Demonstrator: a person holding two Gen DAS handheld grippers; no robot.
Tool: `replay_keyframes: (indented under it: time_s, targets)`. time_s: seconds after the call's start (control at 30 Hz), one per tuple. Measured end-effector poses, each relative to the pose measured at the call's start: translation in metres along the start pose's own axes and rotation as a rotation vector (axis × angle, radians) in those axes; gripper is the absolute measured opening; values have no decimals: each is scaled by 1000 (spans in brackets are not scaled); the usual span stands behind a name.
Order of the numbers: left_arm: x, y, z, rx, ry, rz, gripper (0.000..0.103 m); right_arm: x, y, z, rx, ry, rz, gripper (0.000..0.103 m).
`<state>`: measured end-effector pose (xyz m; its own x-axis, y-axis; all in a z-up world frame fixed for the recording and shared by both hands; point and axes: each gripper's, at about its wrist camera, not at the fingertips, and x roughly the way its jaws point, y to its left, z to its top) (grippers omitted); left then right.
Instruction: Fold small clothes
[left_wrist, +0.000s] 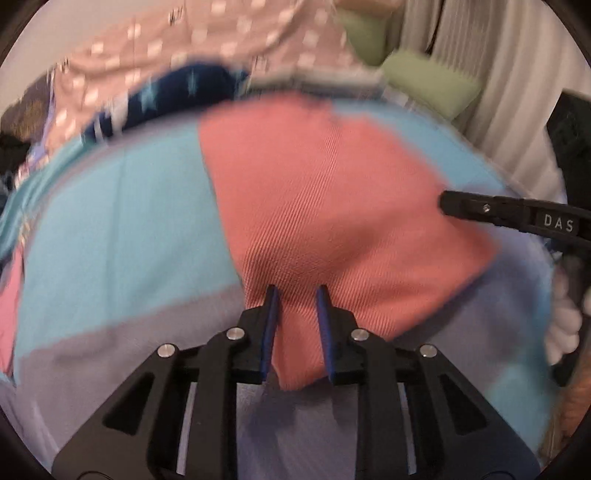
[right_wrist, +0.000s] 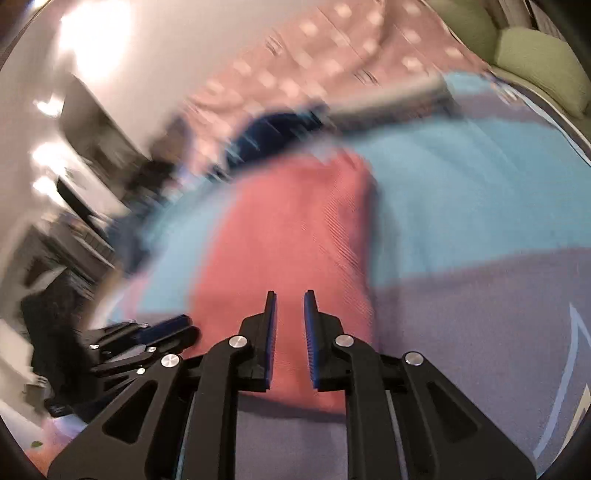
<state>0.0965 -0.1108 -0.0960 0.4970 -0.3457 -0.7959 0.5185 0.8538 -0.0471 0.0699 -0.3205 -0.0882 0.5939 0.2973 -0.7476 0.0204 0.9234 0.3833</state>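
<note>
I am working over a wide soft blanket in turquoise and lavender blocks (left_wrist: 122, 229), which fills most of both views. Behind it lies a pink sheet scattered with pale spots (left_wrist: 207, 40), with pale green cushions (left_wrist: 432, 77) and white pleated curtains (left_wrist: 517, 92) to the right of it. The right wrist view, blurred, shows a white wall with bright light patches (right_wrist: 92, 48) and dark shelving (right_wrist: 74, 229) on the left. A crumpled navy garment with light stars (left_wrist: 184, 88) sits at the blanket's far edge. The salmon-pink ribbed cloth (left_wrist: 325, 206) lies flat on the blanket near me. My left gripper (left_wrist: 297, 295) is parted, a near corner of the cloth between its blue pads (left_wrist: 272, 314). My right gripper (right_wrist: 290, 299) is likewise spread over the cloth's near edge.
</note>
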Motion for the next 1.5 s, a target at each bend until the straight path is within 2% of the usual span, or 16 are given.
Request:
replay_keyframes:
  time_s: [0.03, 0.3, 0.4, 0.53, 0.63, 0.7, 0.8, 1.03, 1.1, 1.13, 1.17, 1.2, 1.3, 1.37, 1.4, 1.5]
  targets:
    - [-2, 1, -3, -5, -32, -6, 22, 3, -4, -6, -11, -29, 13, 3]
    - [-11, 2, 2, -44, -3, -40, 23, -11, 3, 0, -62, -30, 21, 6]
    - [-27, 8, 14, -80, -48, -112, 23, -25, 10, 17, -76, -63, 72, 6]
    - [-41, -1, 45, 27, -140, -69, 23, -29, 12, 49, -110, -99, 62, 6]
    - [-10, 1, 61, 58, -74, -59, 26, -22, 13, 73, -122, -101, 76, 7]
    - [17, 7, 60, 31, -6, -63, 27, -13, 12, 87, -116, -88, 88, 7]
    - [24, 6, 48, 57, -69, -73, 28, 5, 11, 109, -121, -59, 79, 7]
    - [23, 6, 46, 74, -61, -91, 28, 57, 35, 155, -194, -4, 114, 14]
    - [24, 8, 47, 70, -60, -106, 28, 85, 37, 162, -198, 70, 143, 14]
    - [25, 8, 49, 65, -58, -114, 28, 97, 37, 162, -200, 99, 118, 13]
    - [26, 10, 50, 59, -58, -123, 28, 119, 33, 161, -217, 128, 22, 5]
    - [26, 12, 50, 51, -57, -137, 28, 129, 30, 161, -222, 132, 13, 0]
    - [27, 13, 51, 44, -55, -149, 28, 122, 17, 171, -137, 81, 42, 0]
    - [28, 14, 52, 48, -58, -147, 28, 105, 13, 174, -155, -8, -97, 0]
    - [28, 13, 51, 51, -60, -143, 28, 97, 9, 175, -149, -26, -106, 0]
    - [28, 13, 51, 56, -67, -137, 28, 67, -15, 167, -57, -10, 12, 3]
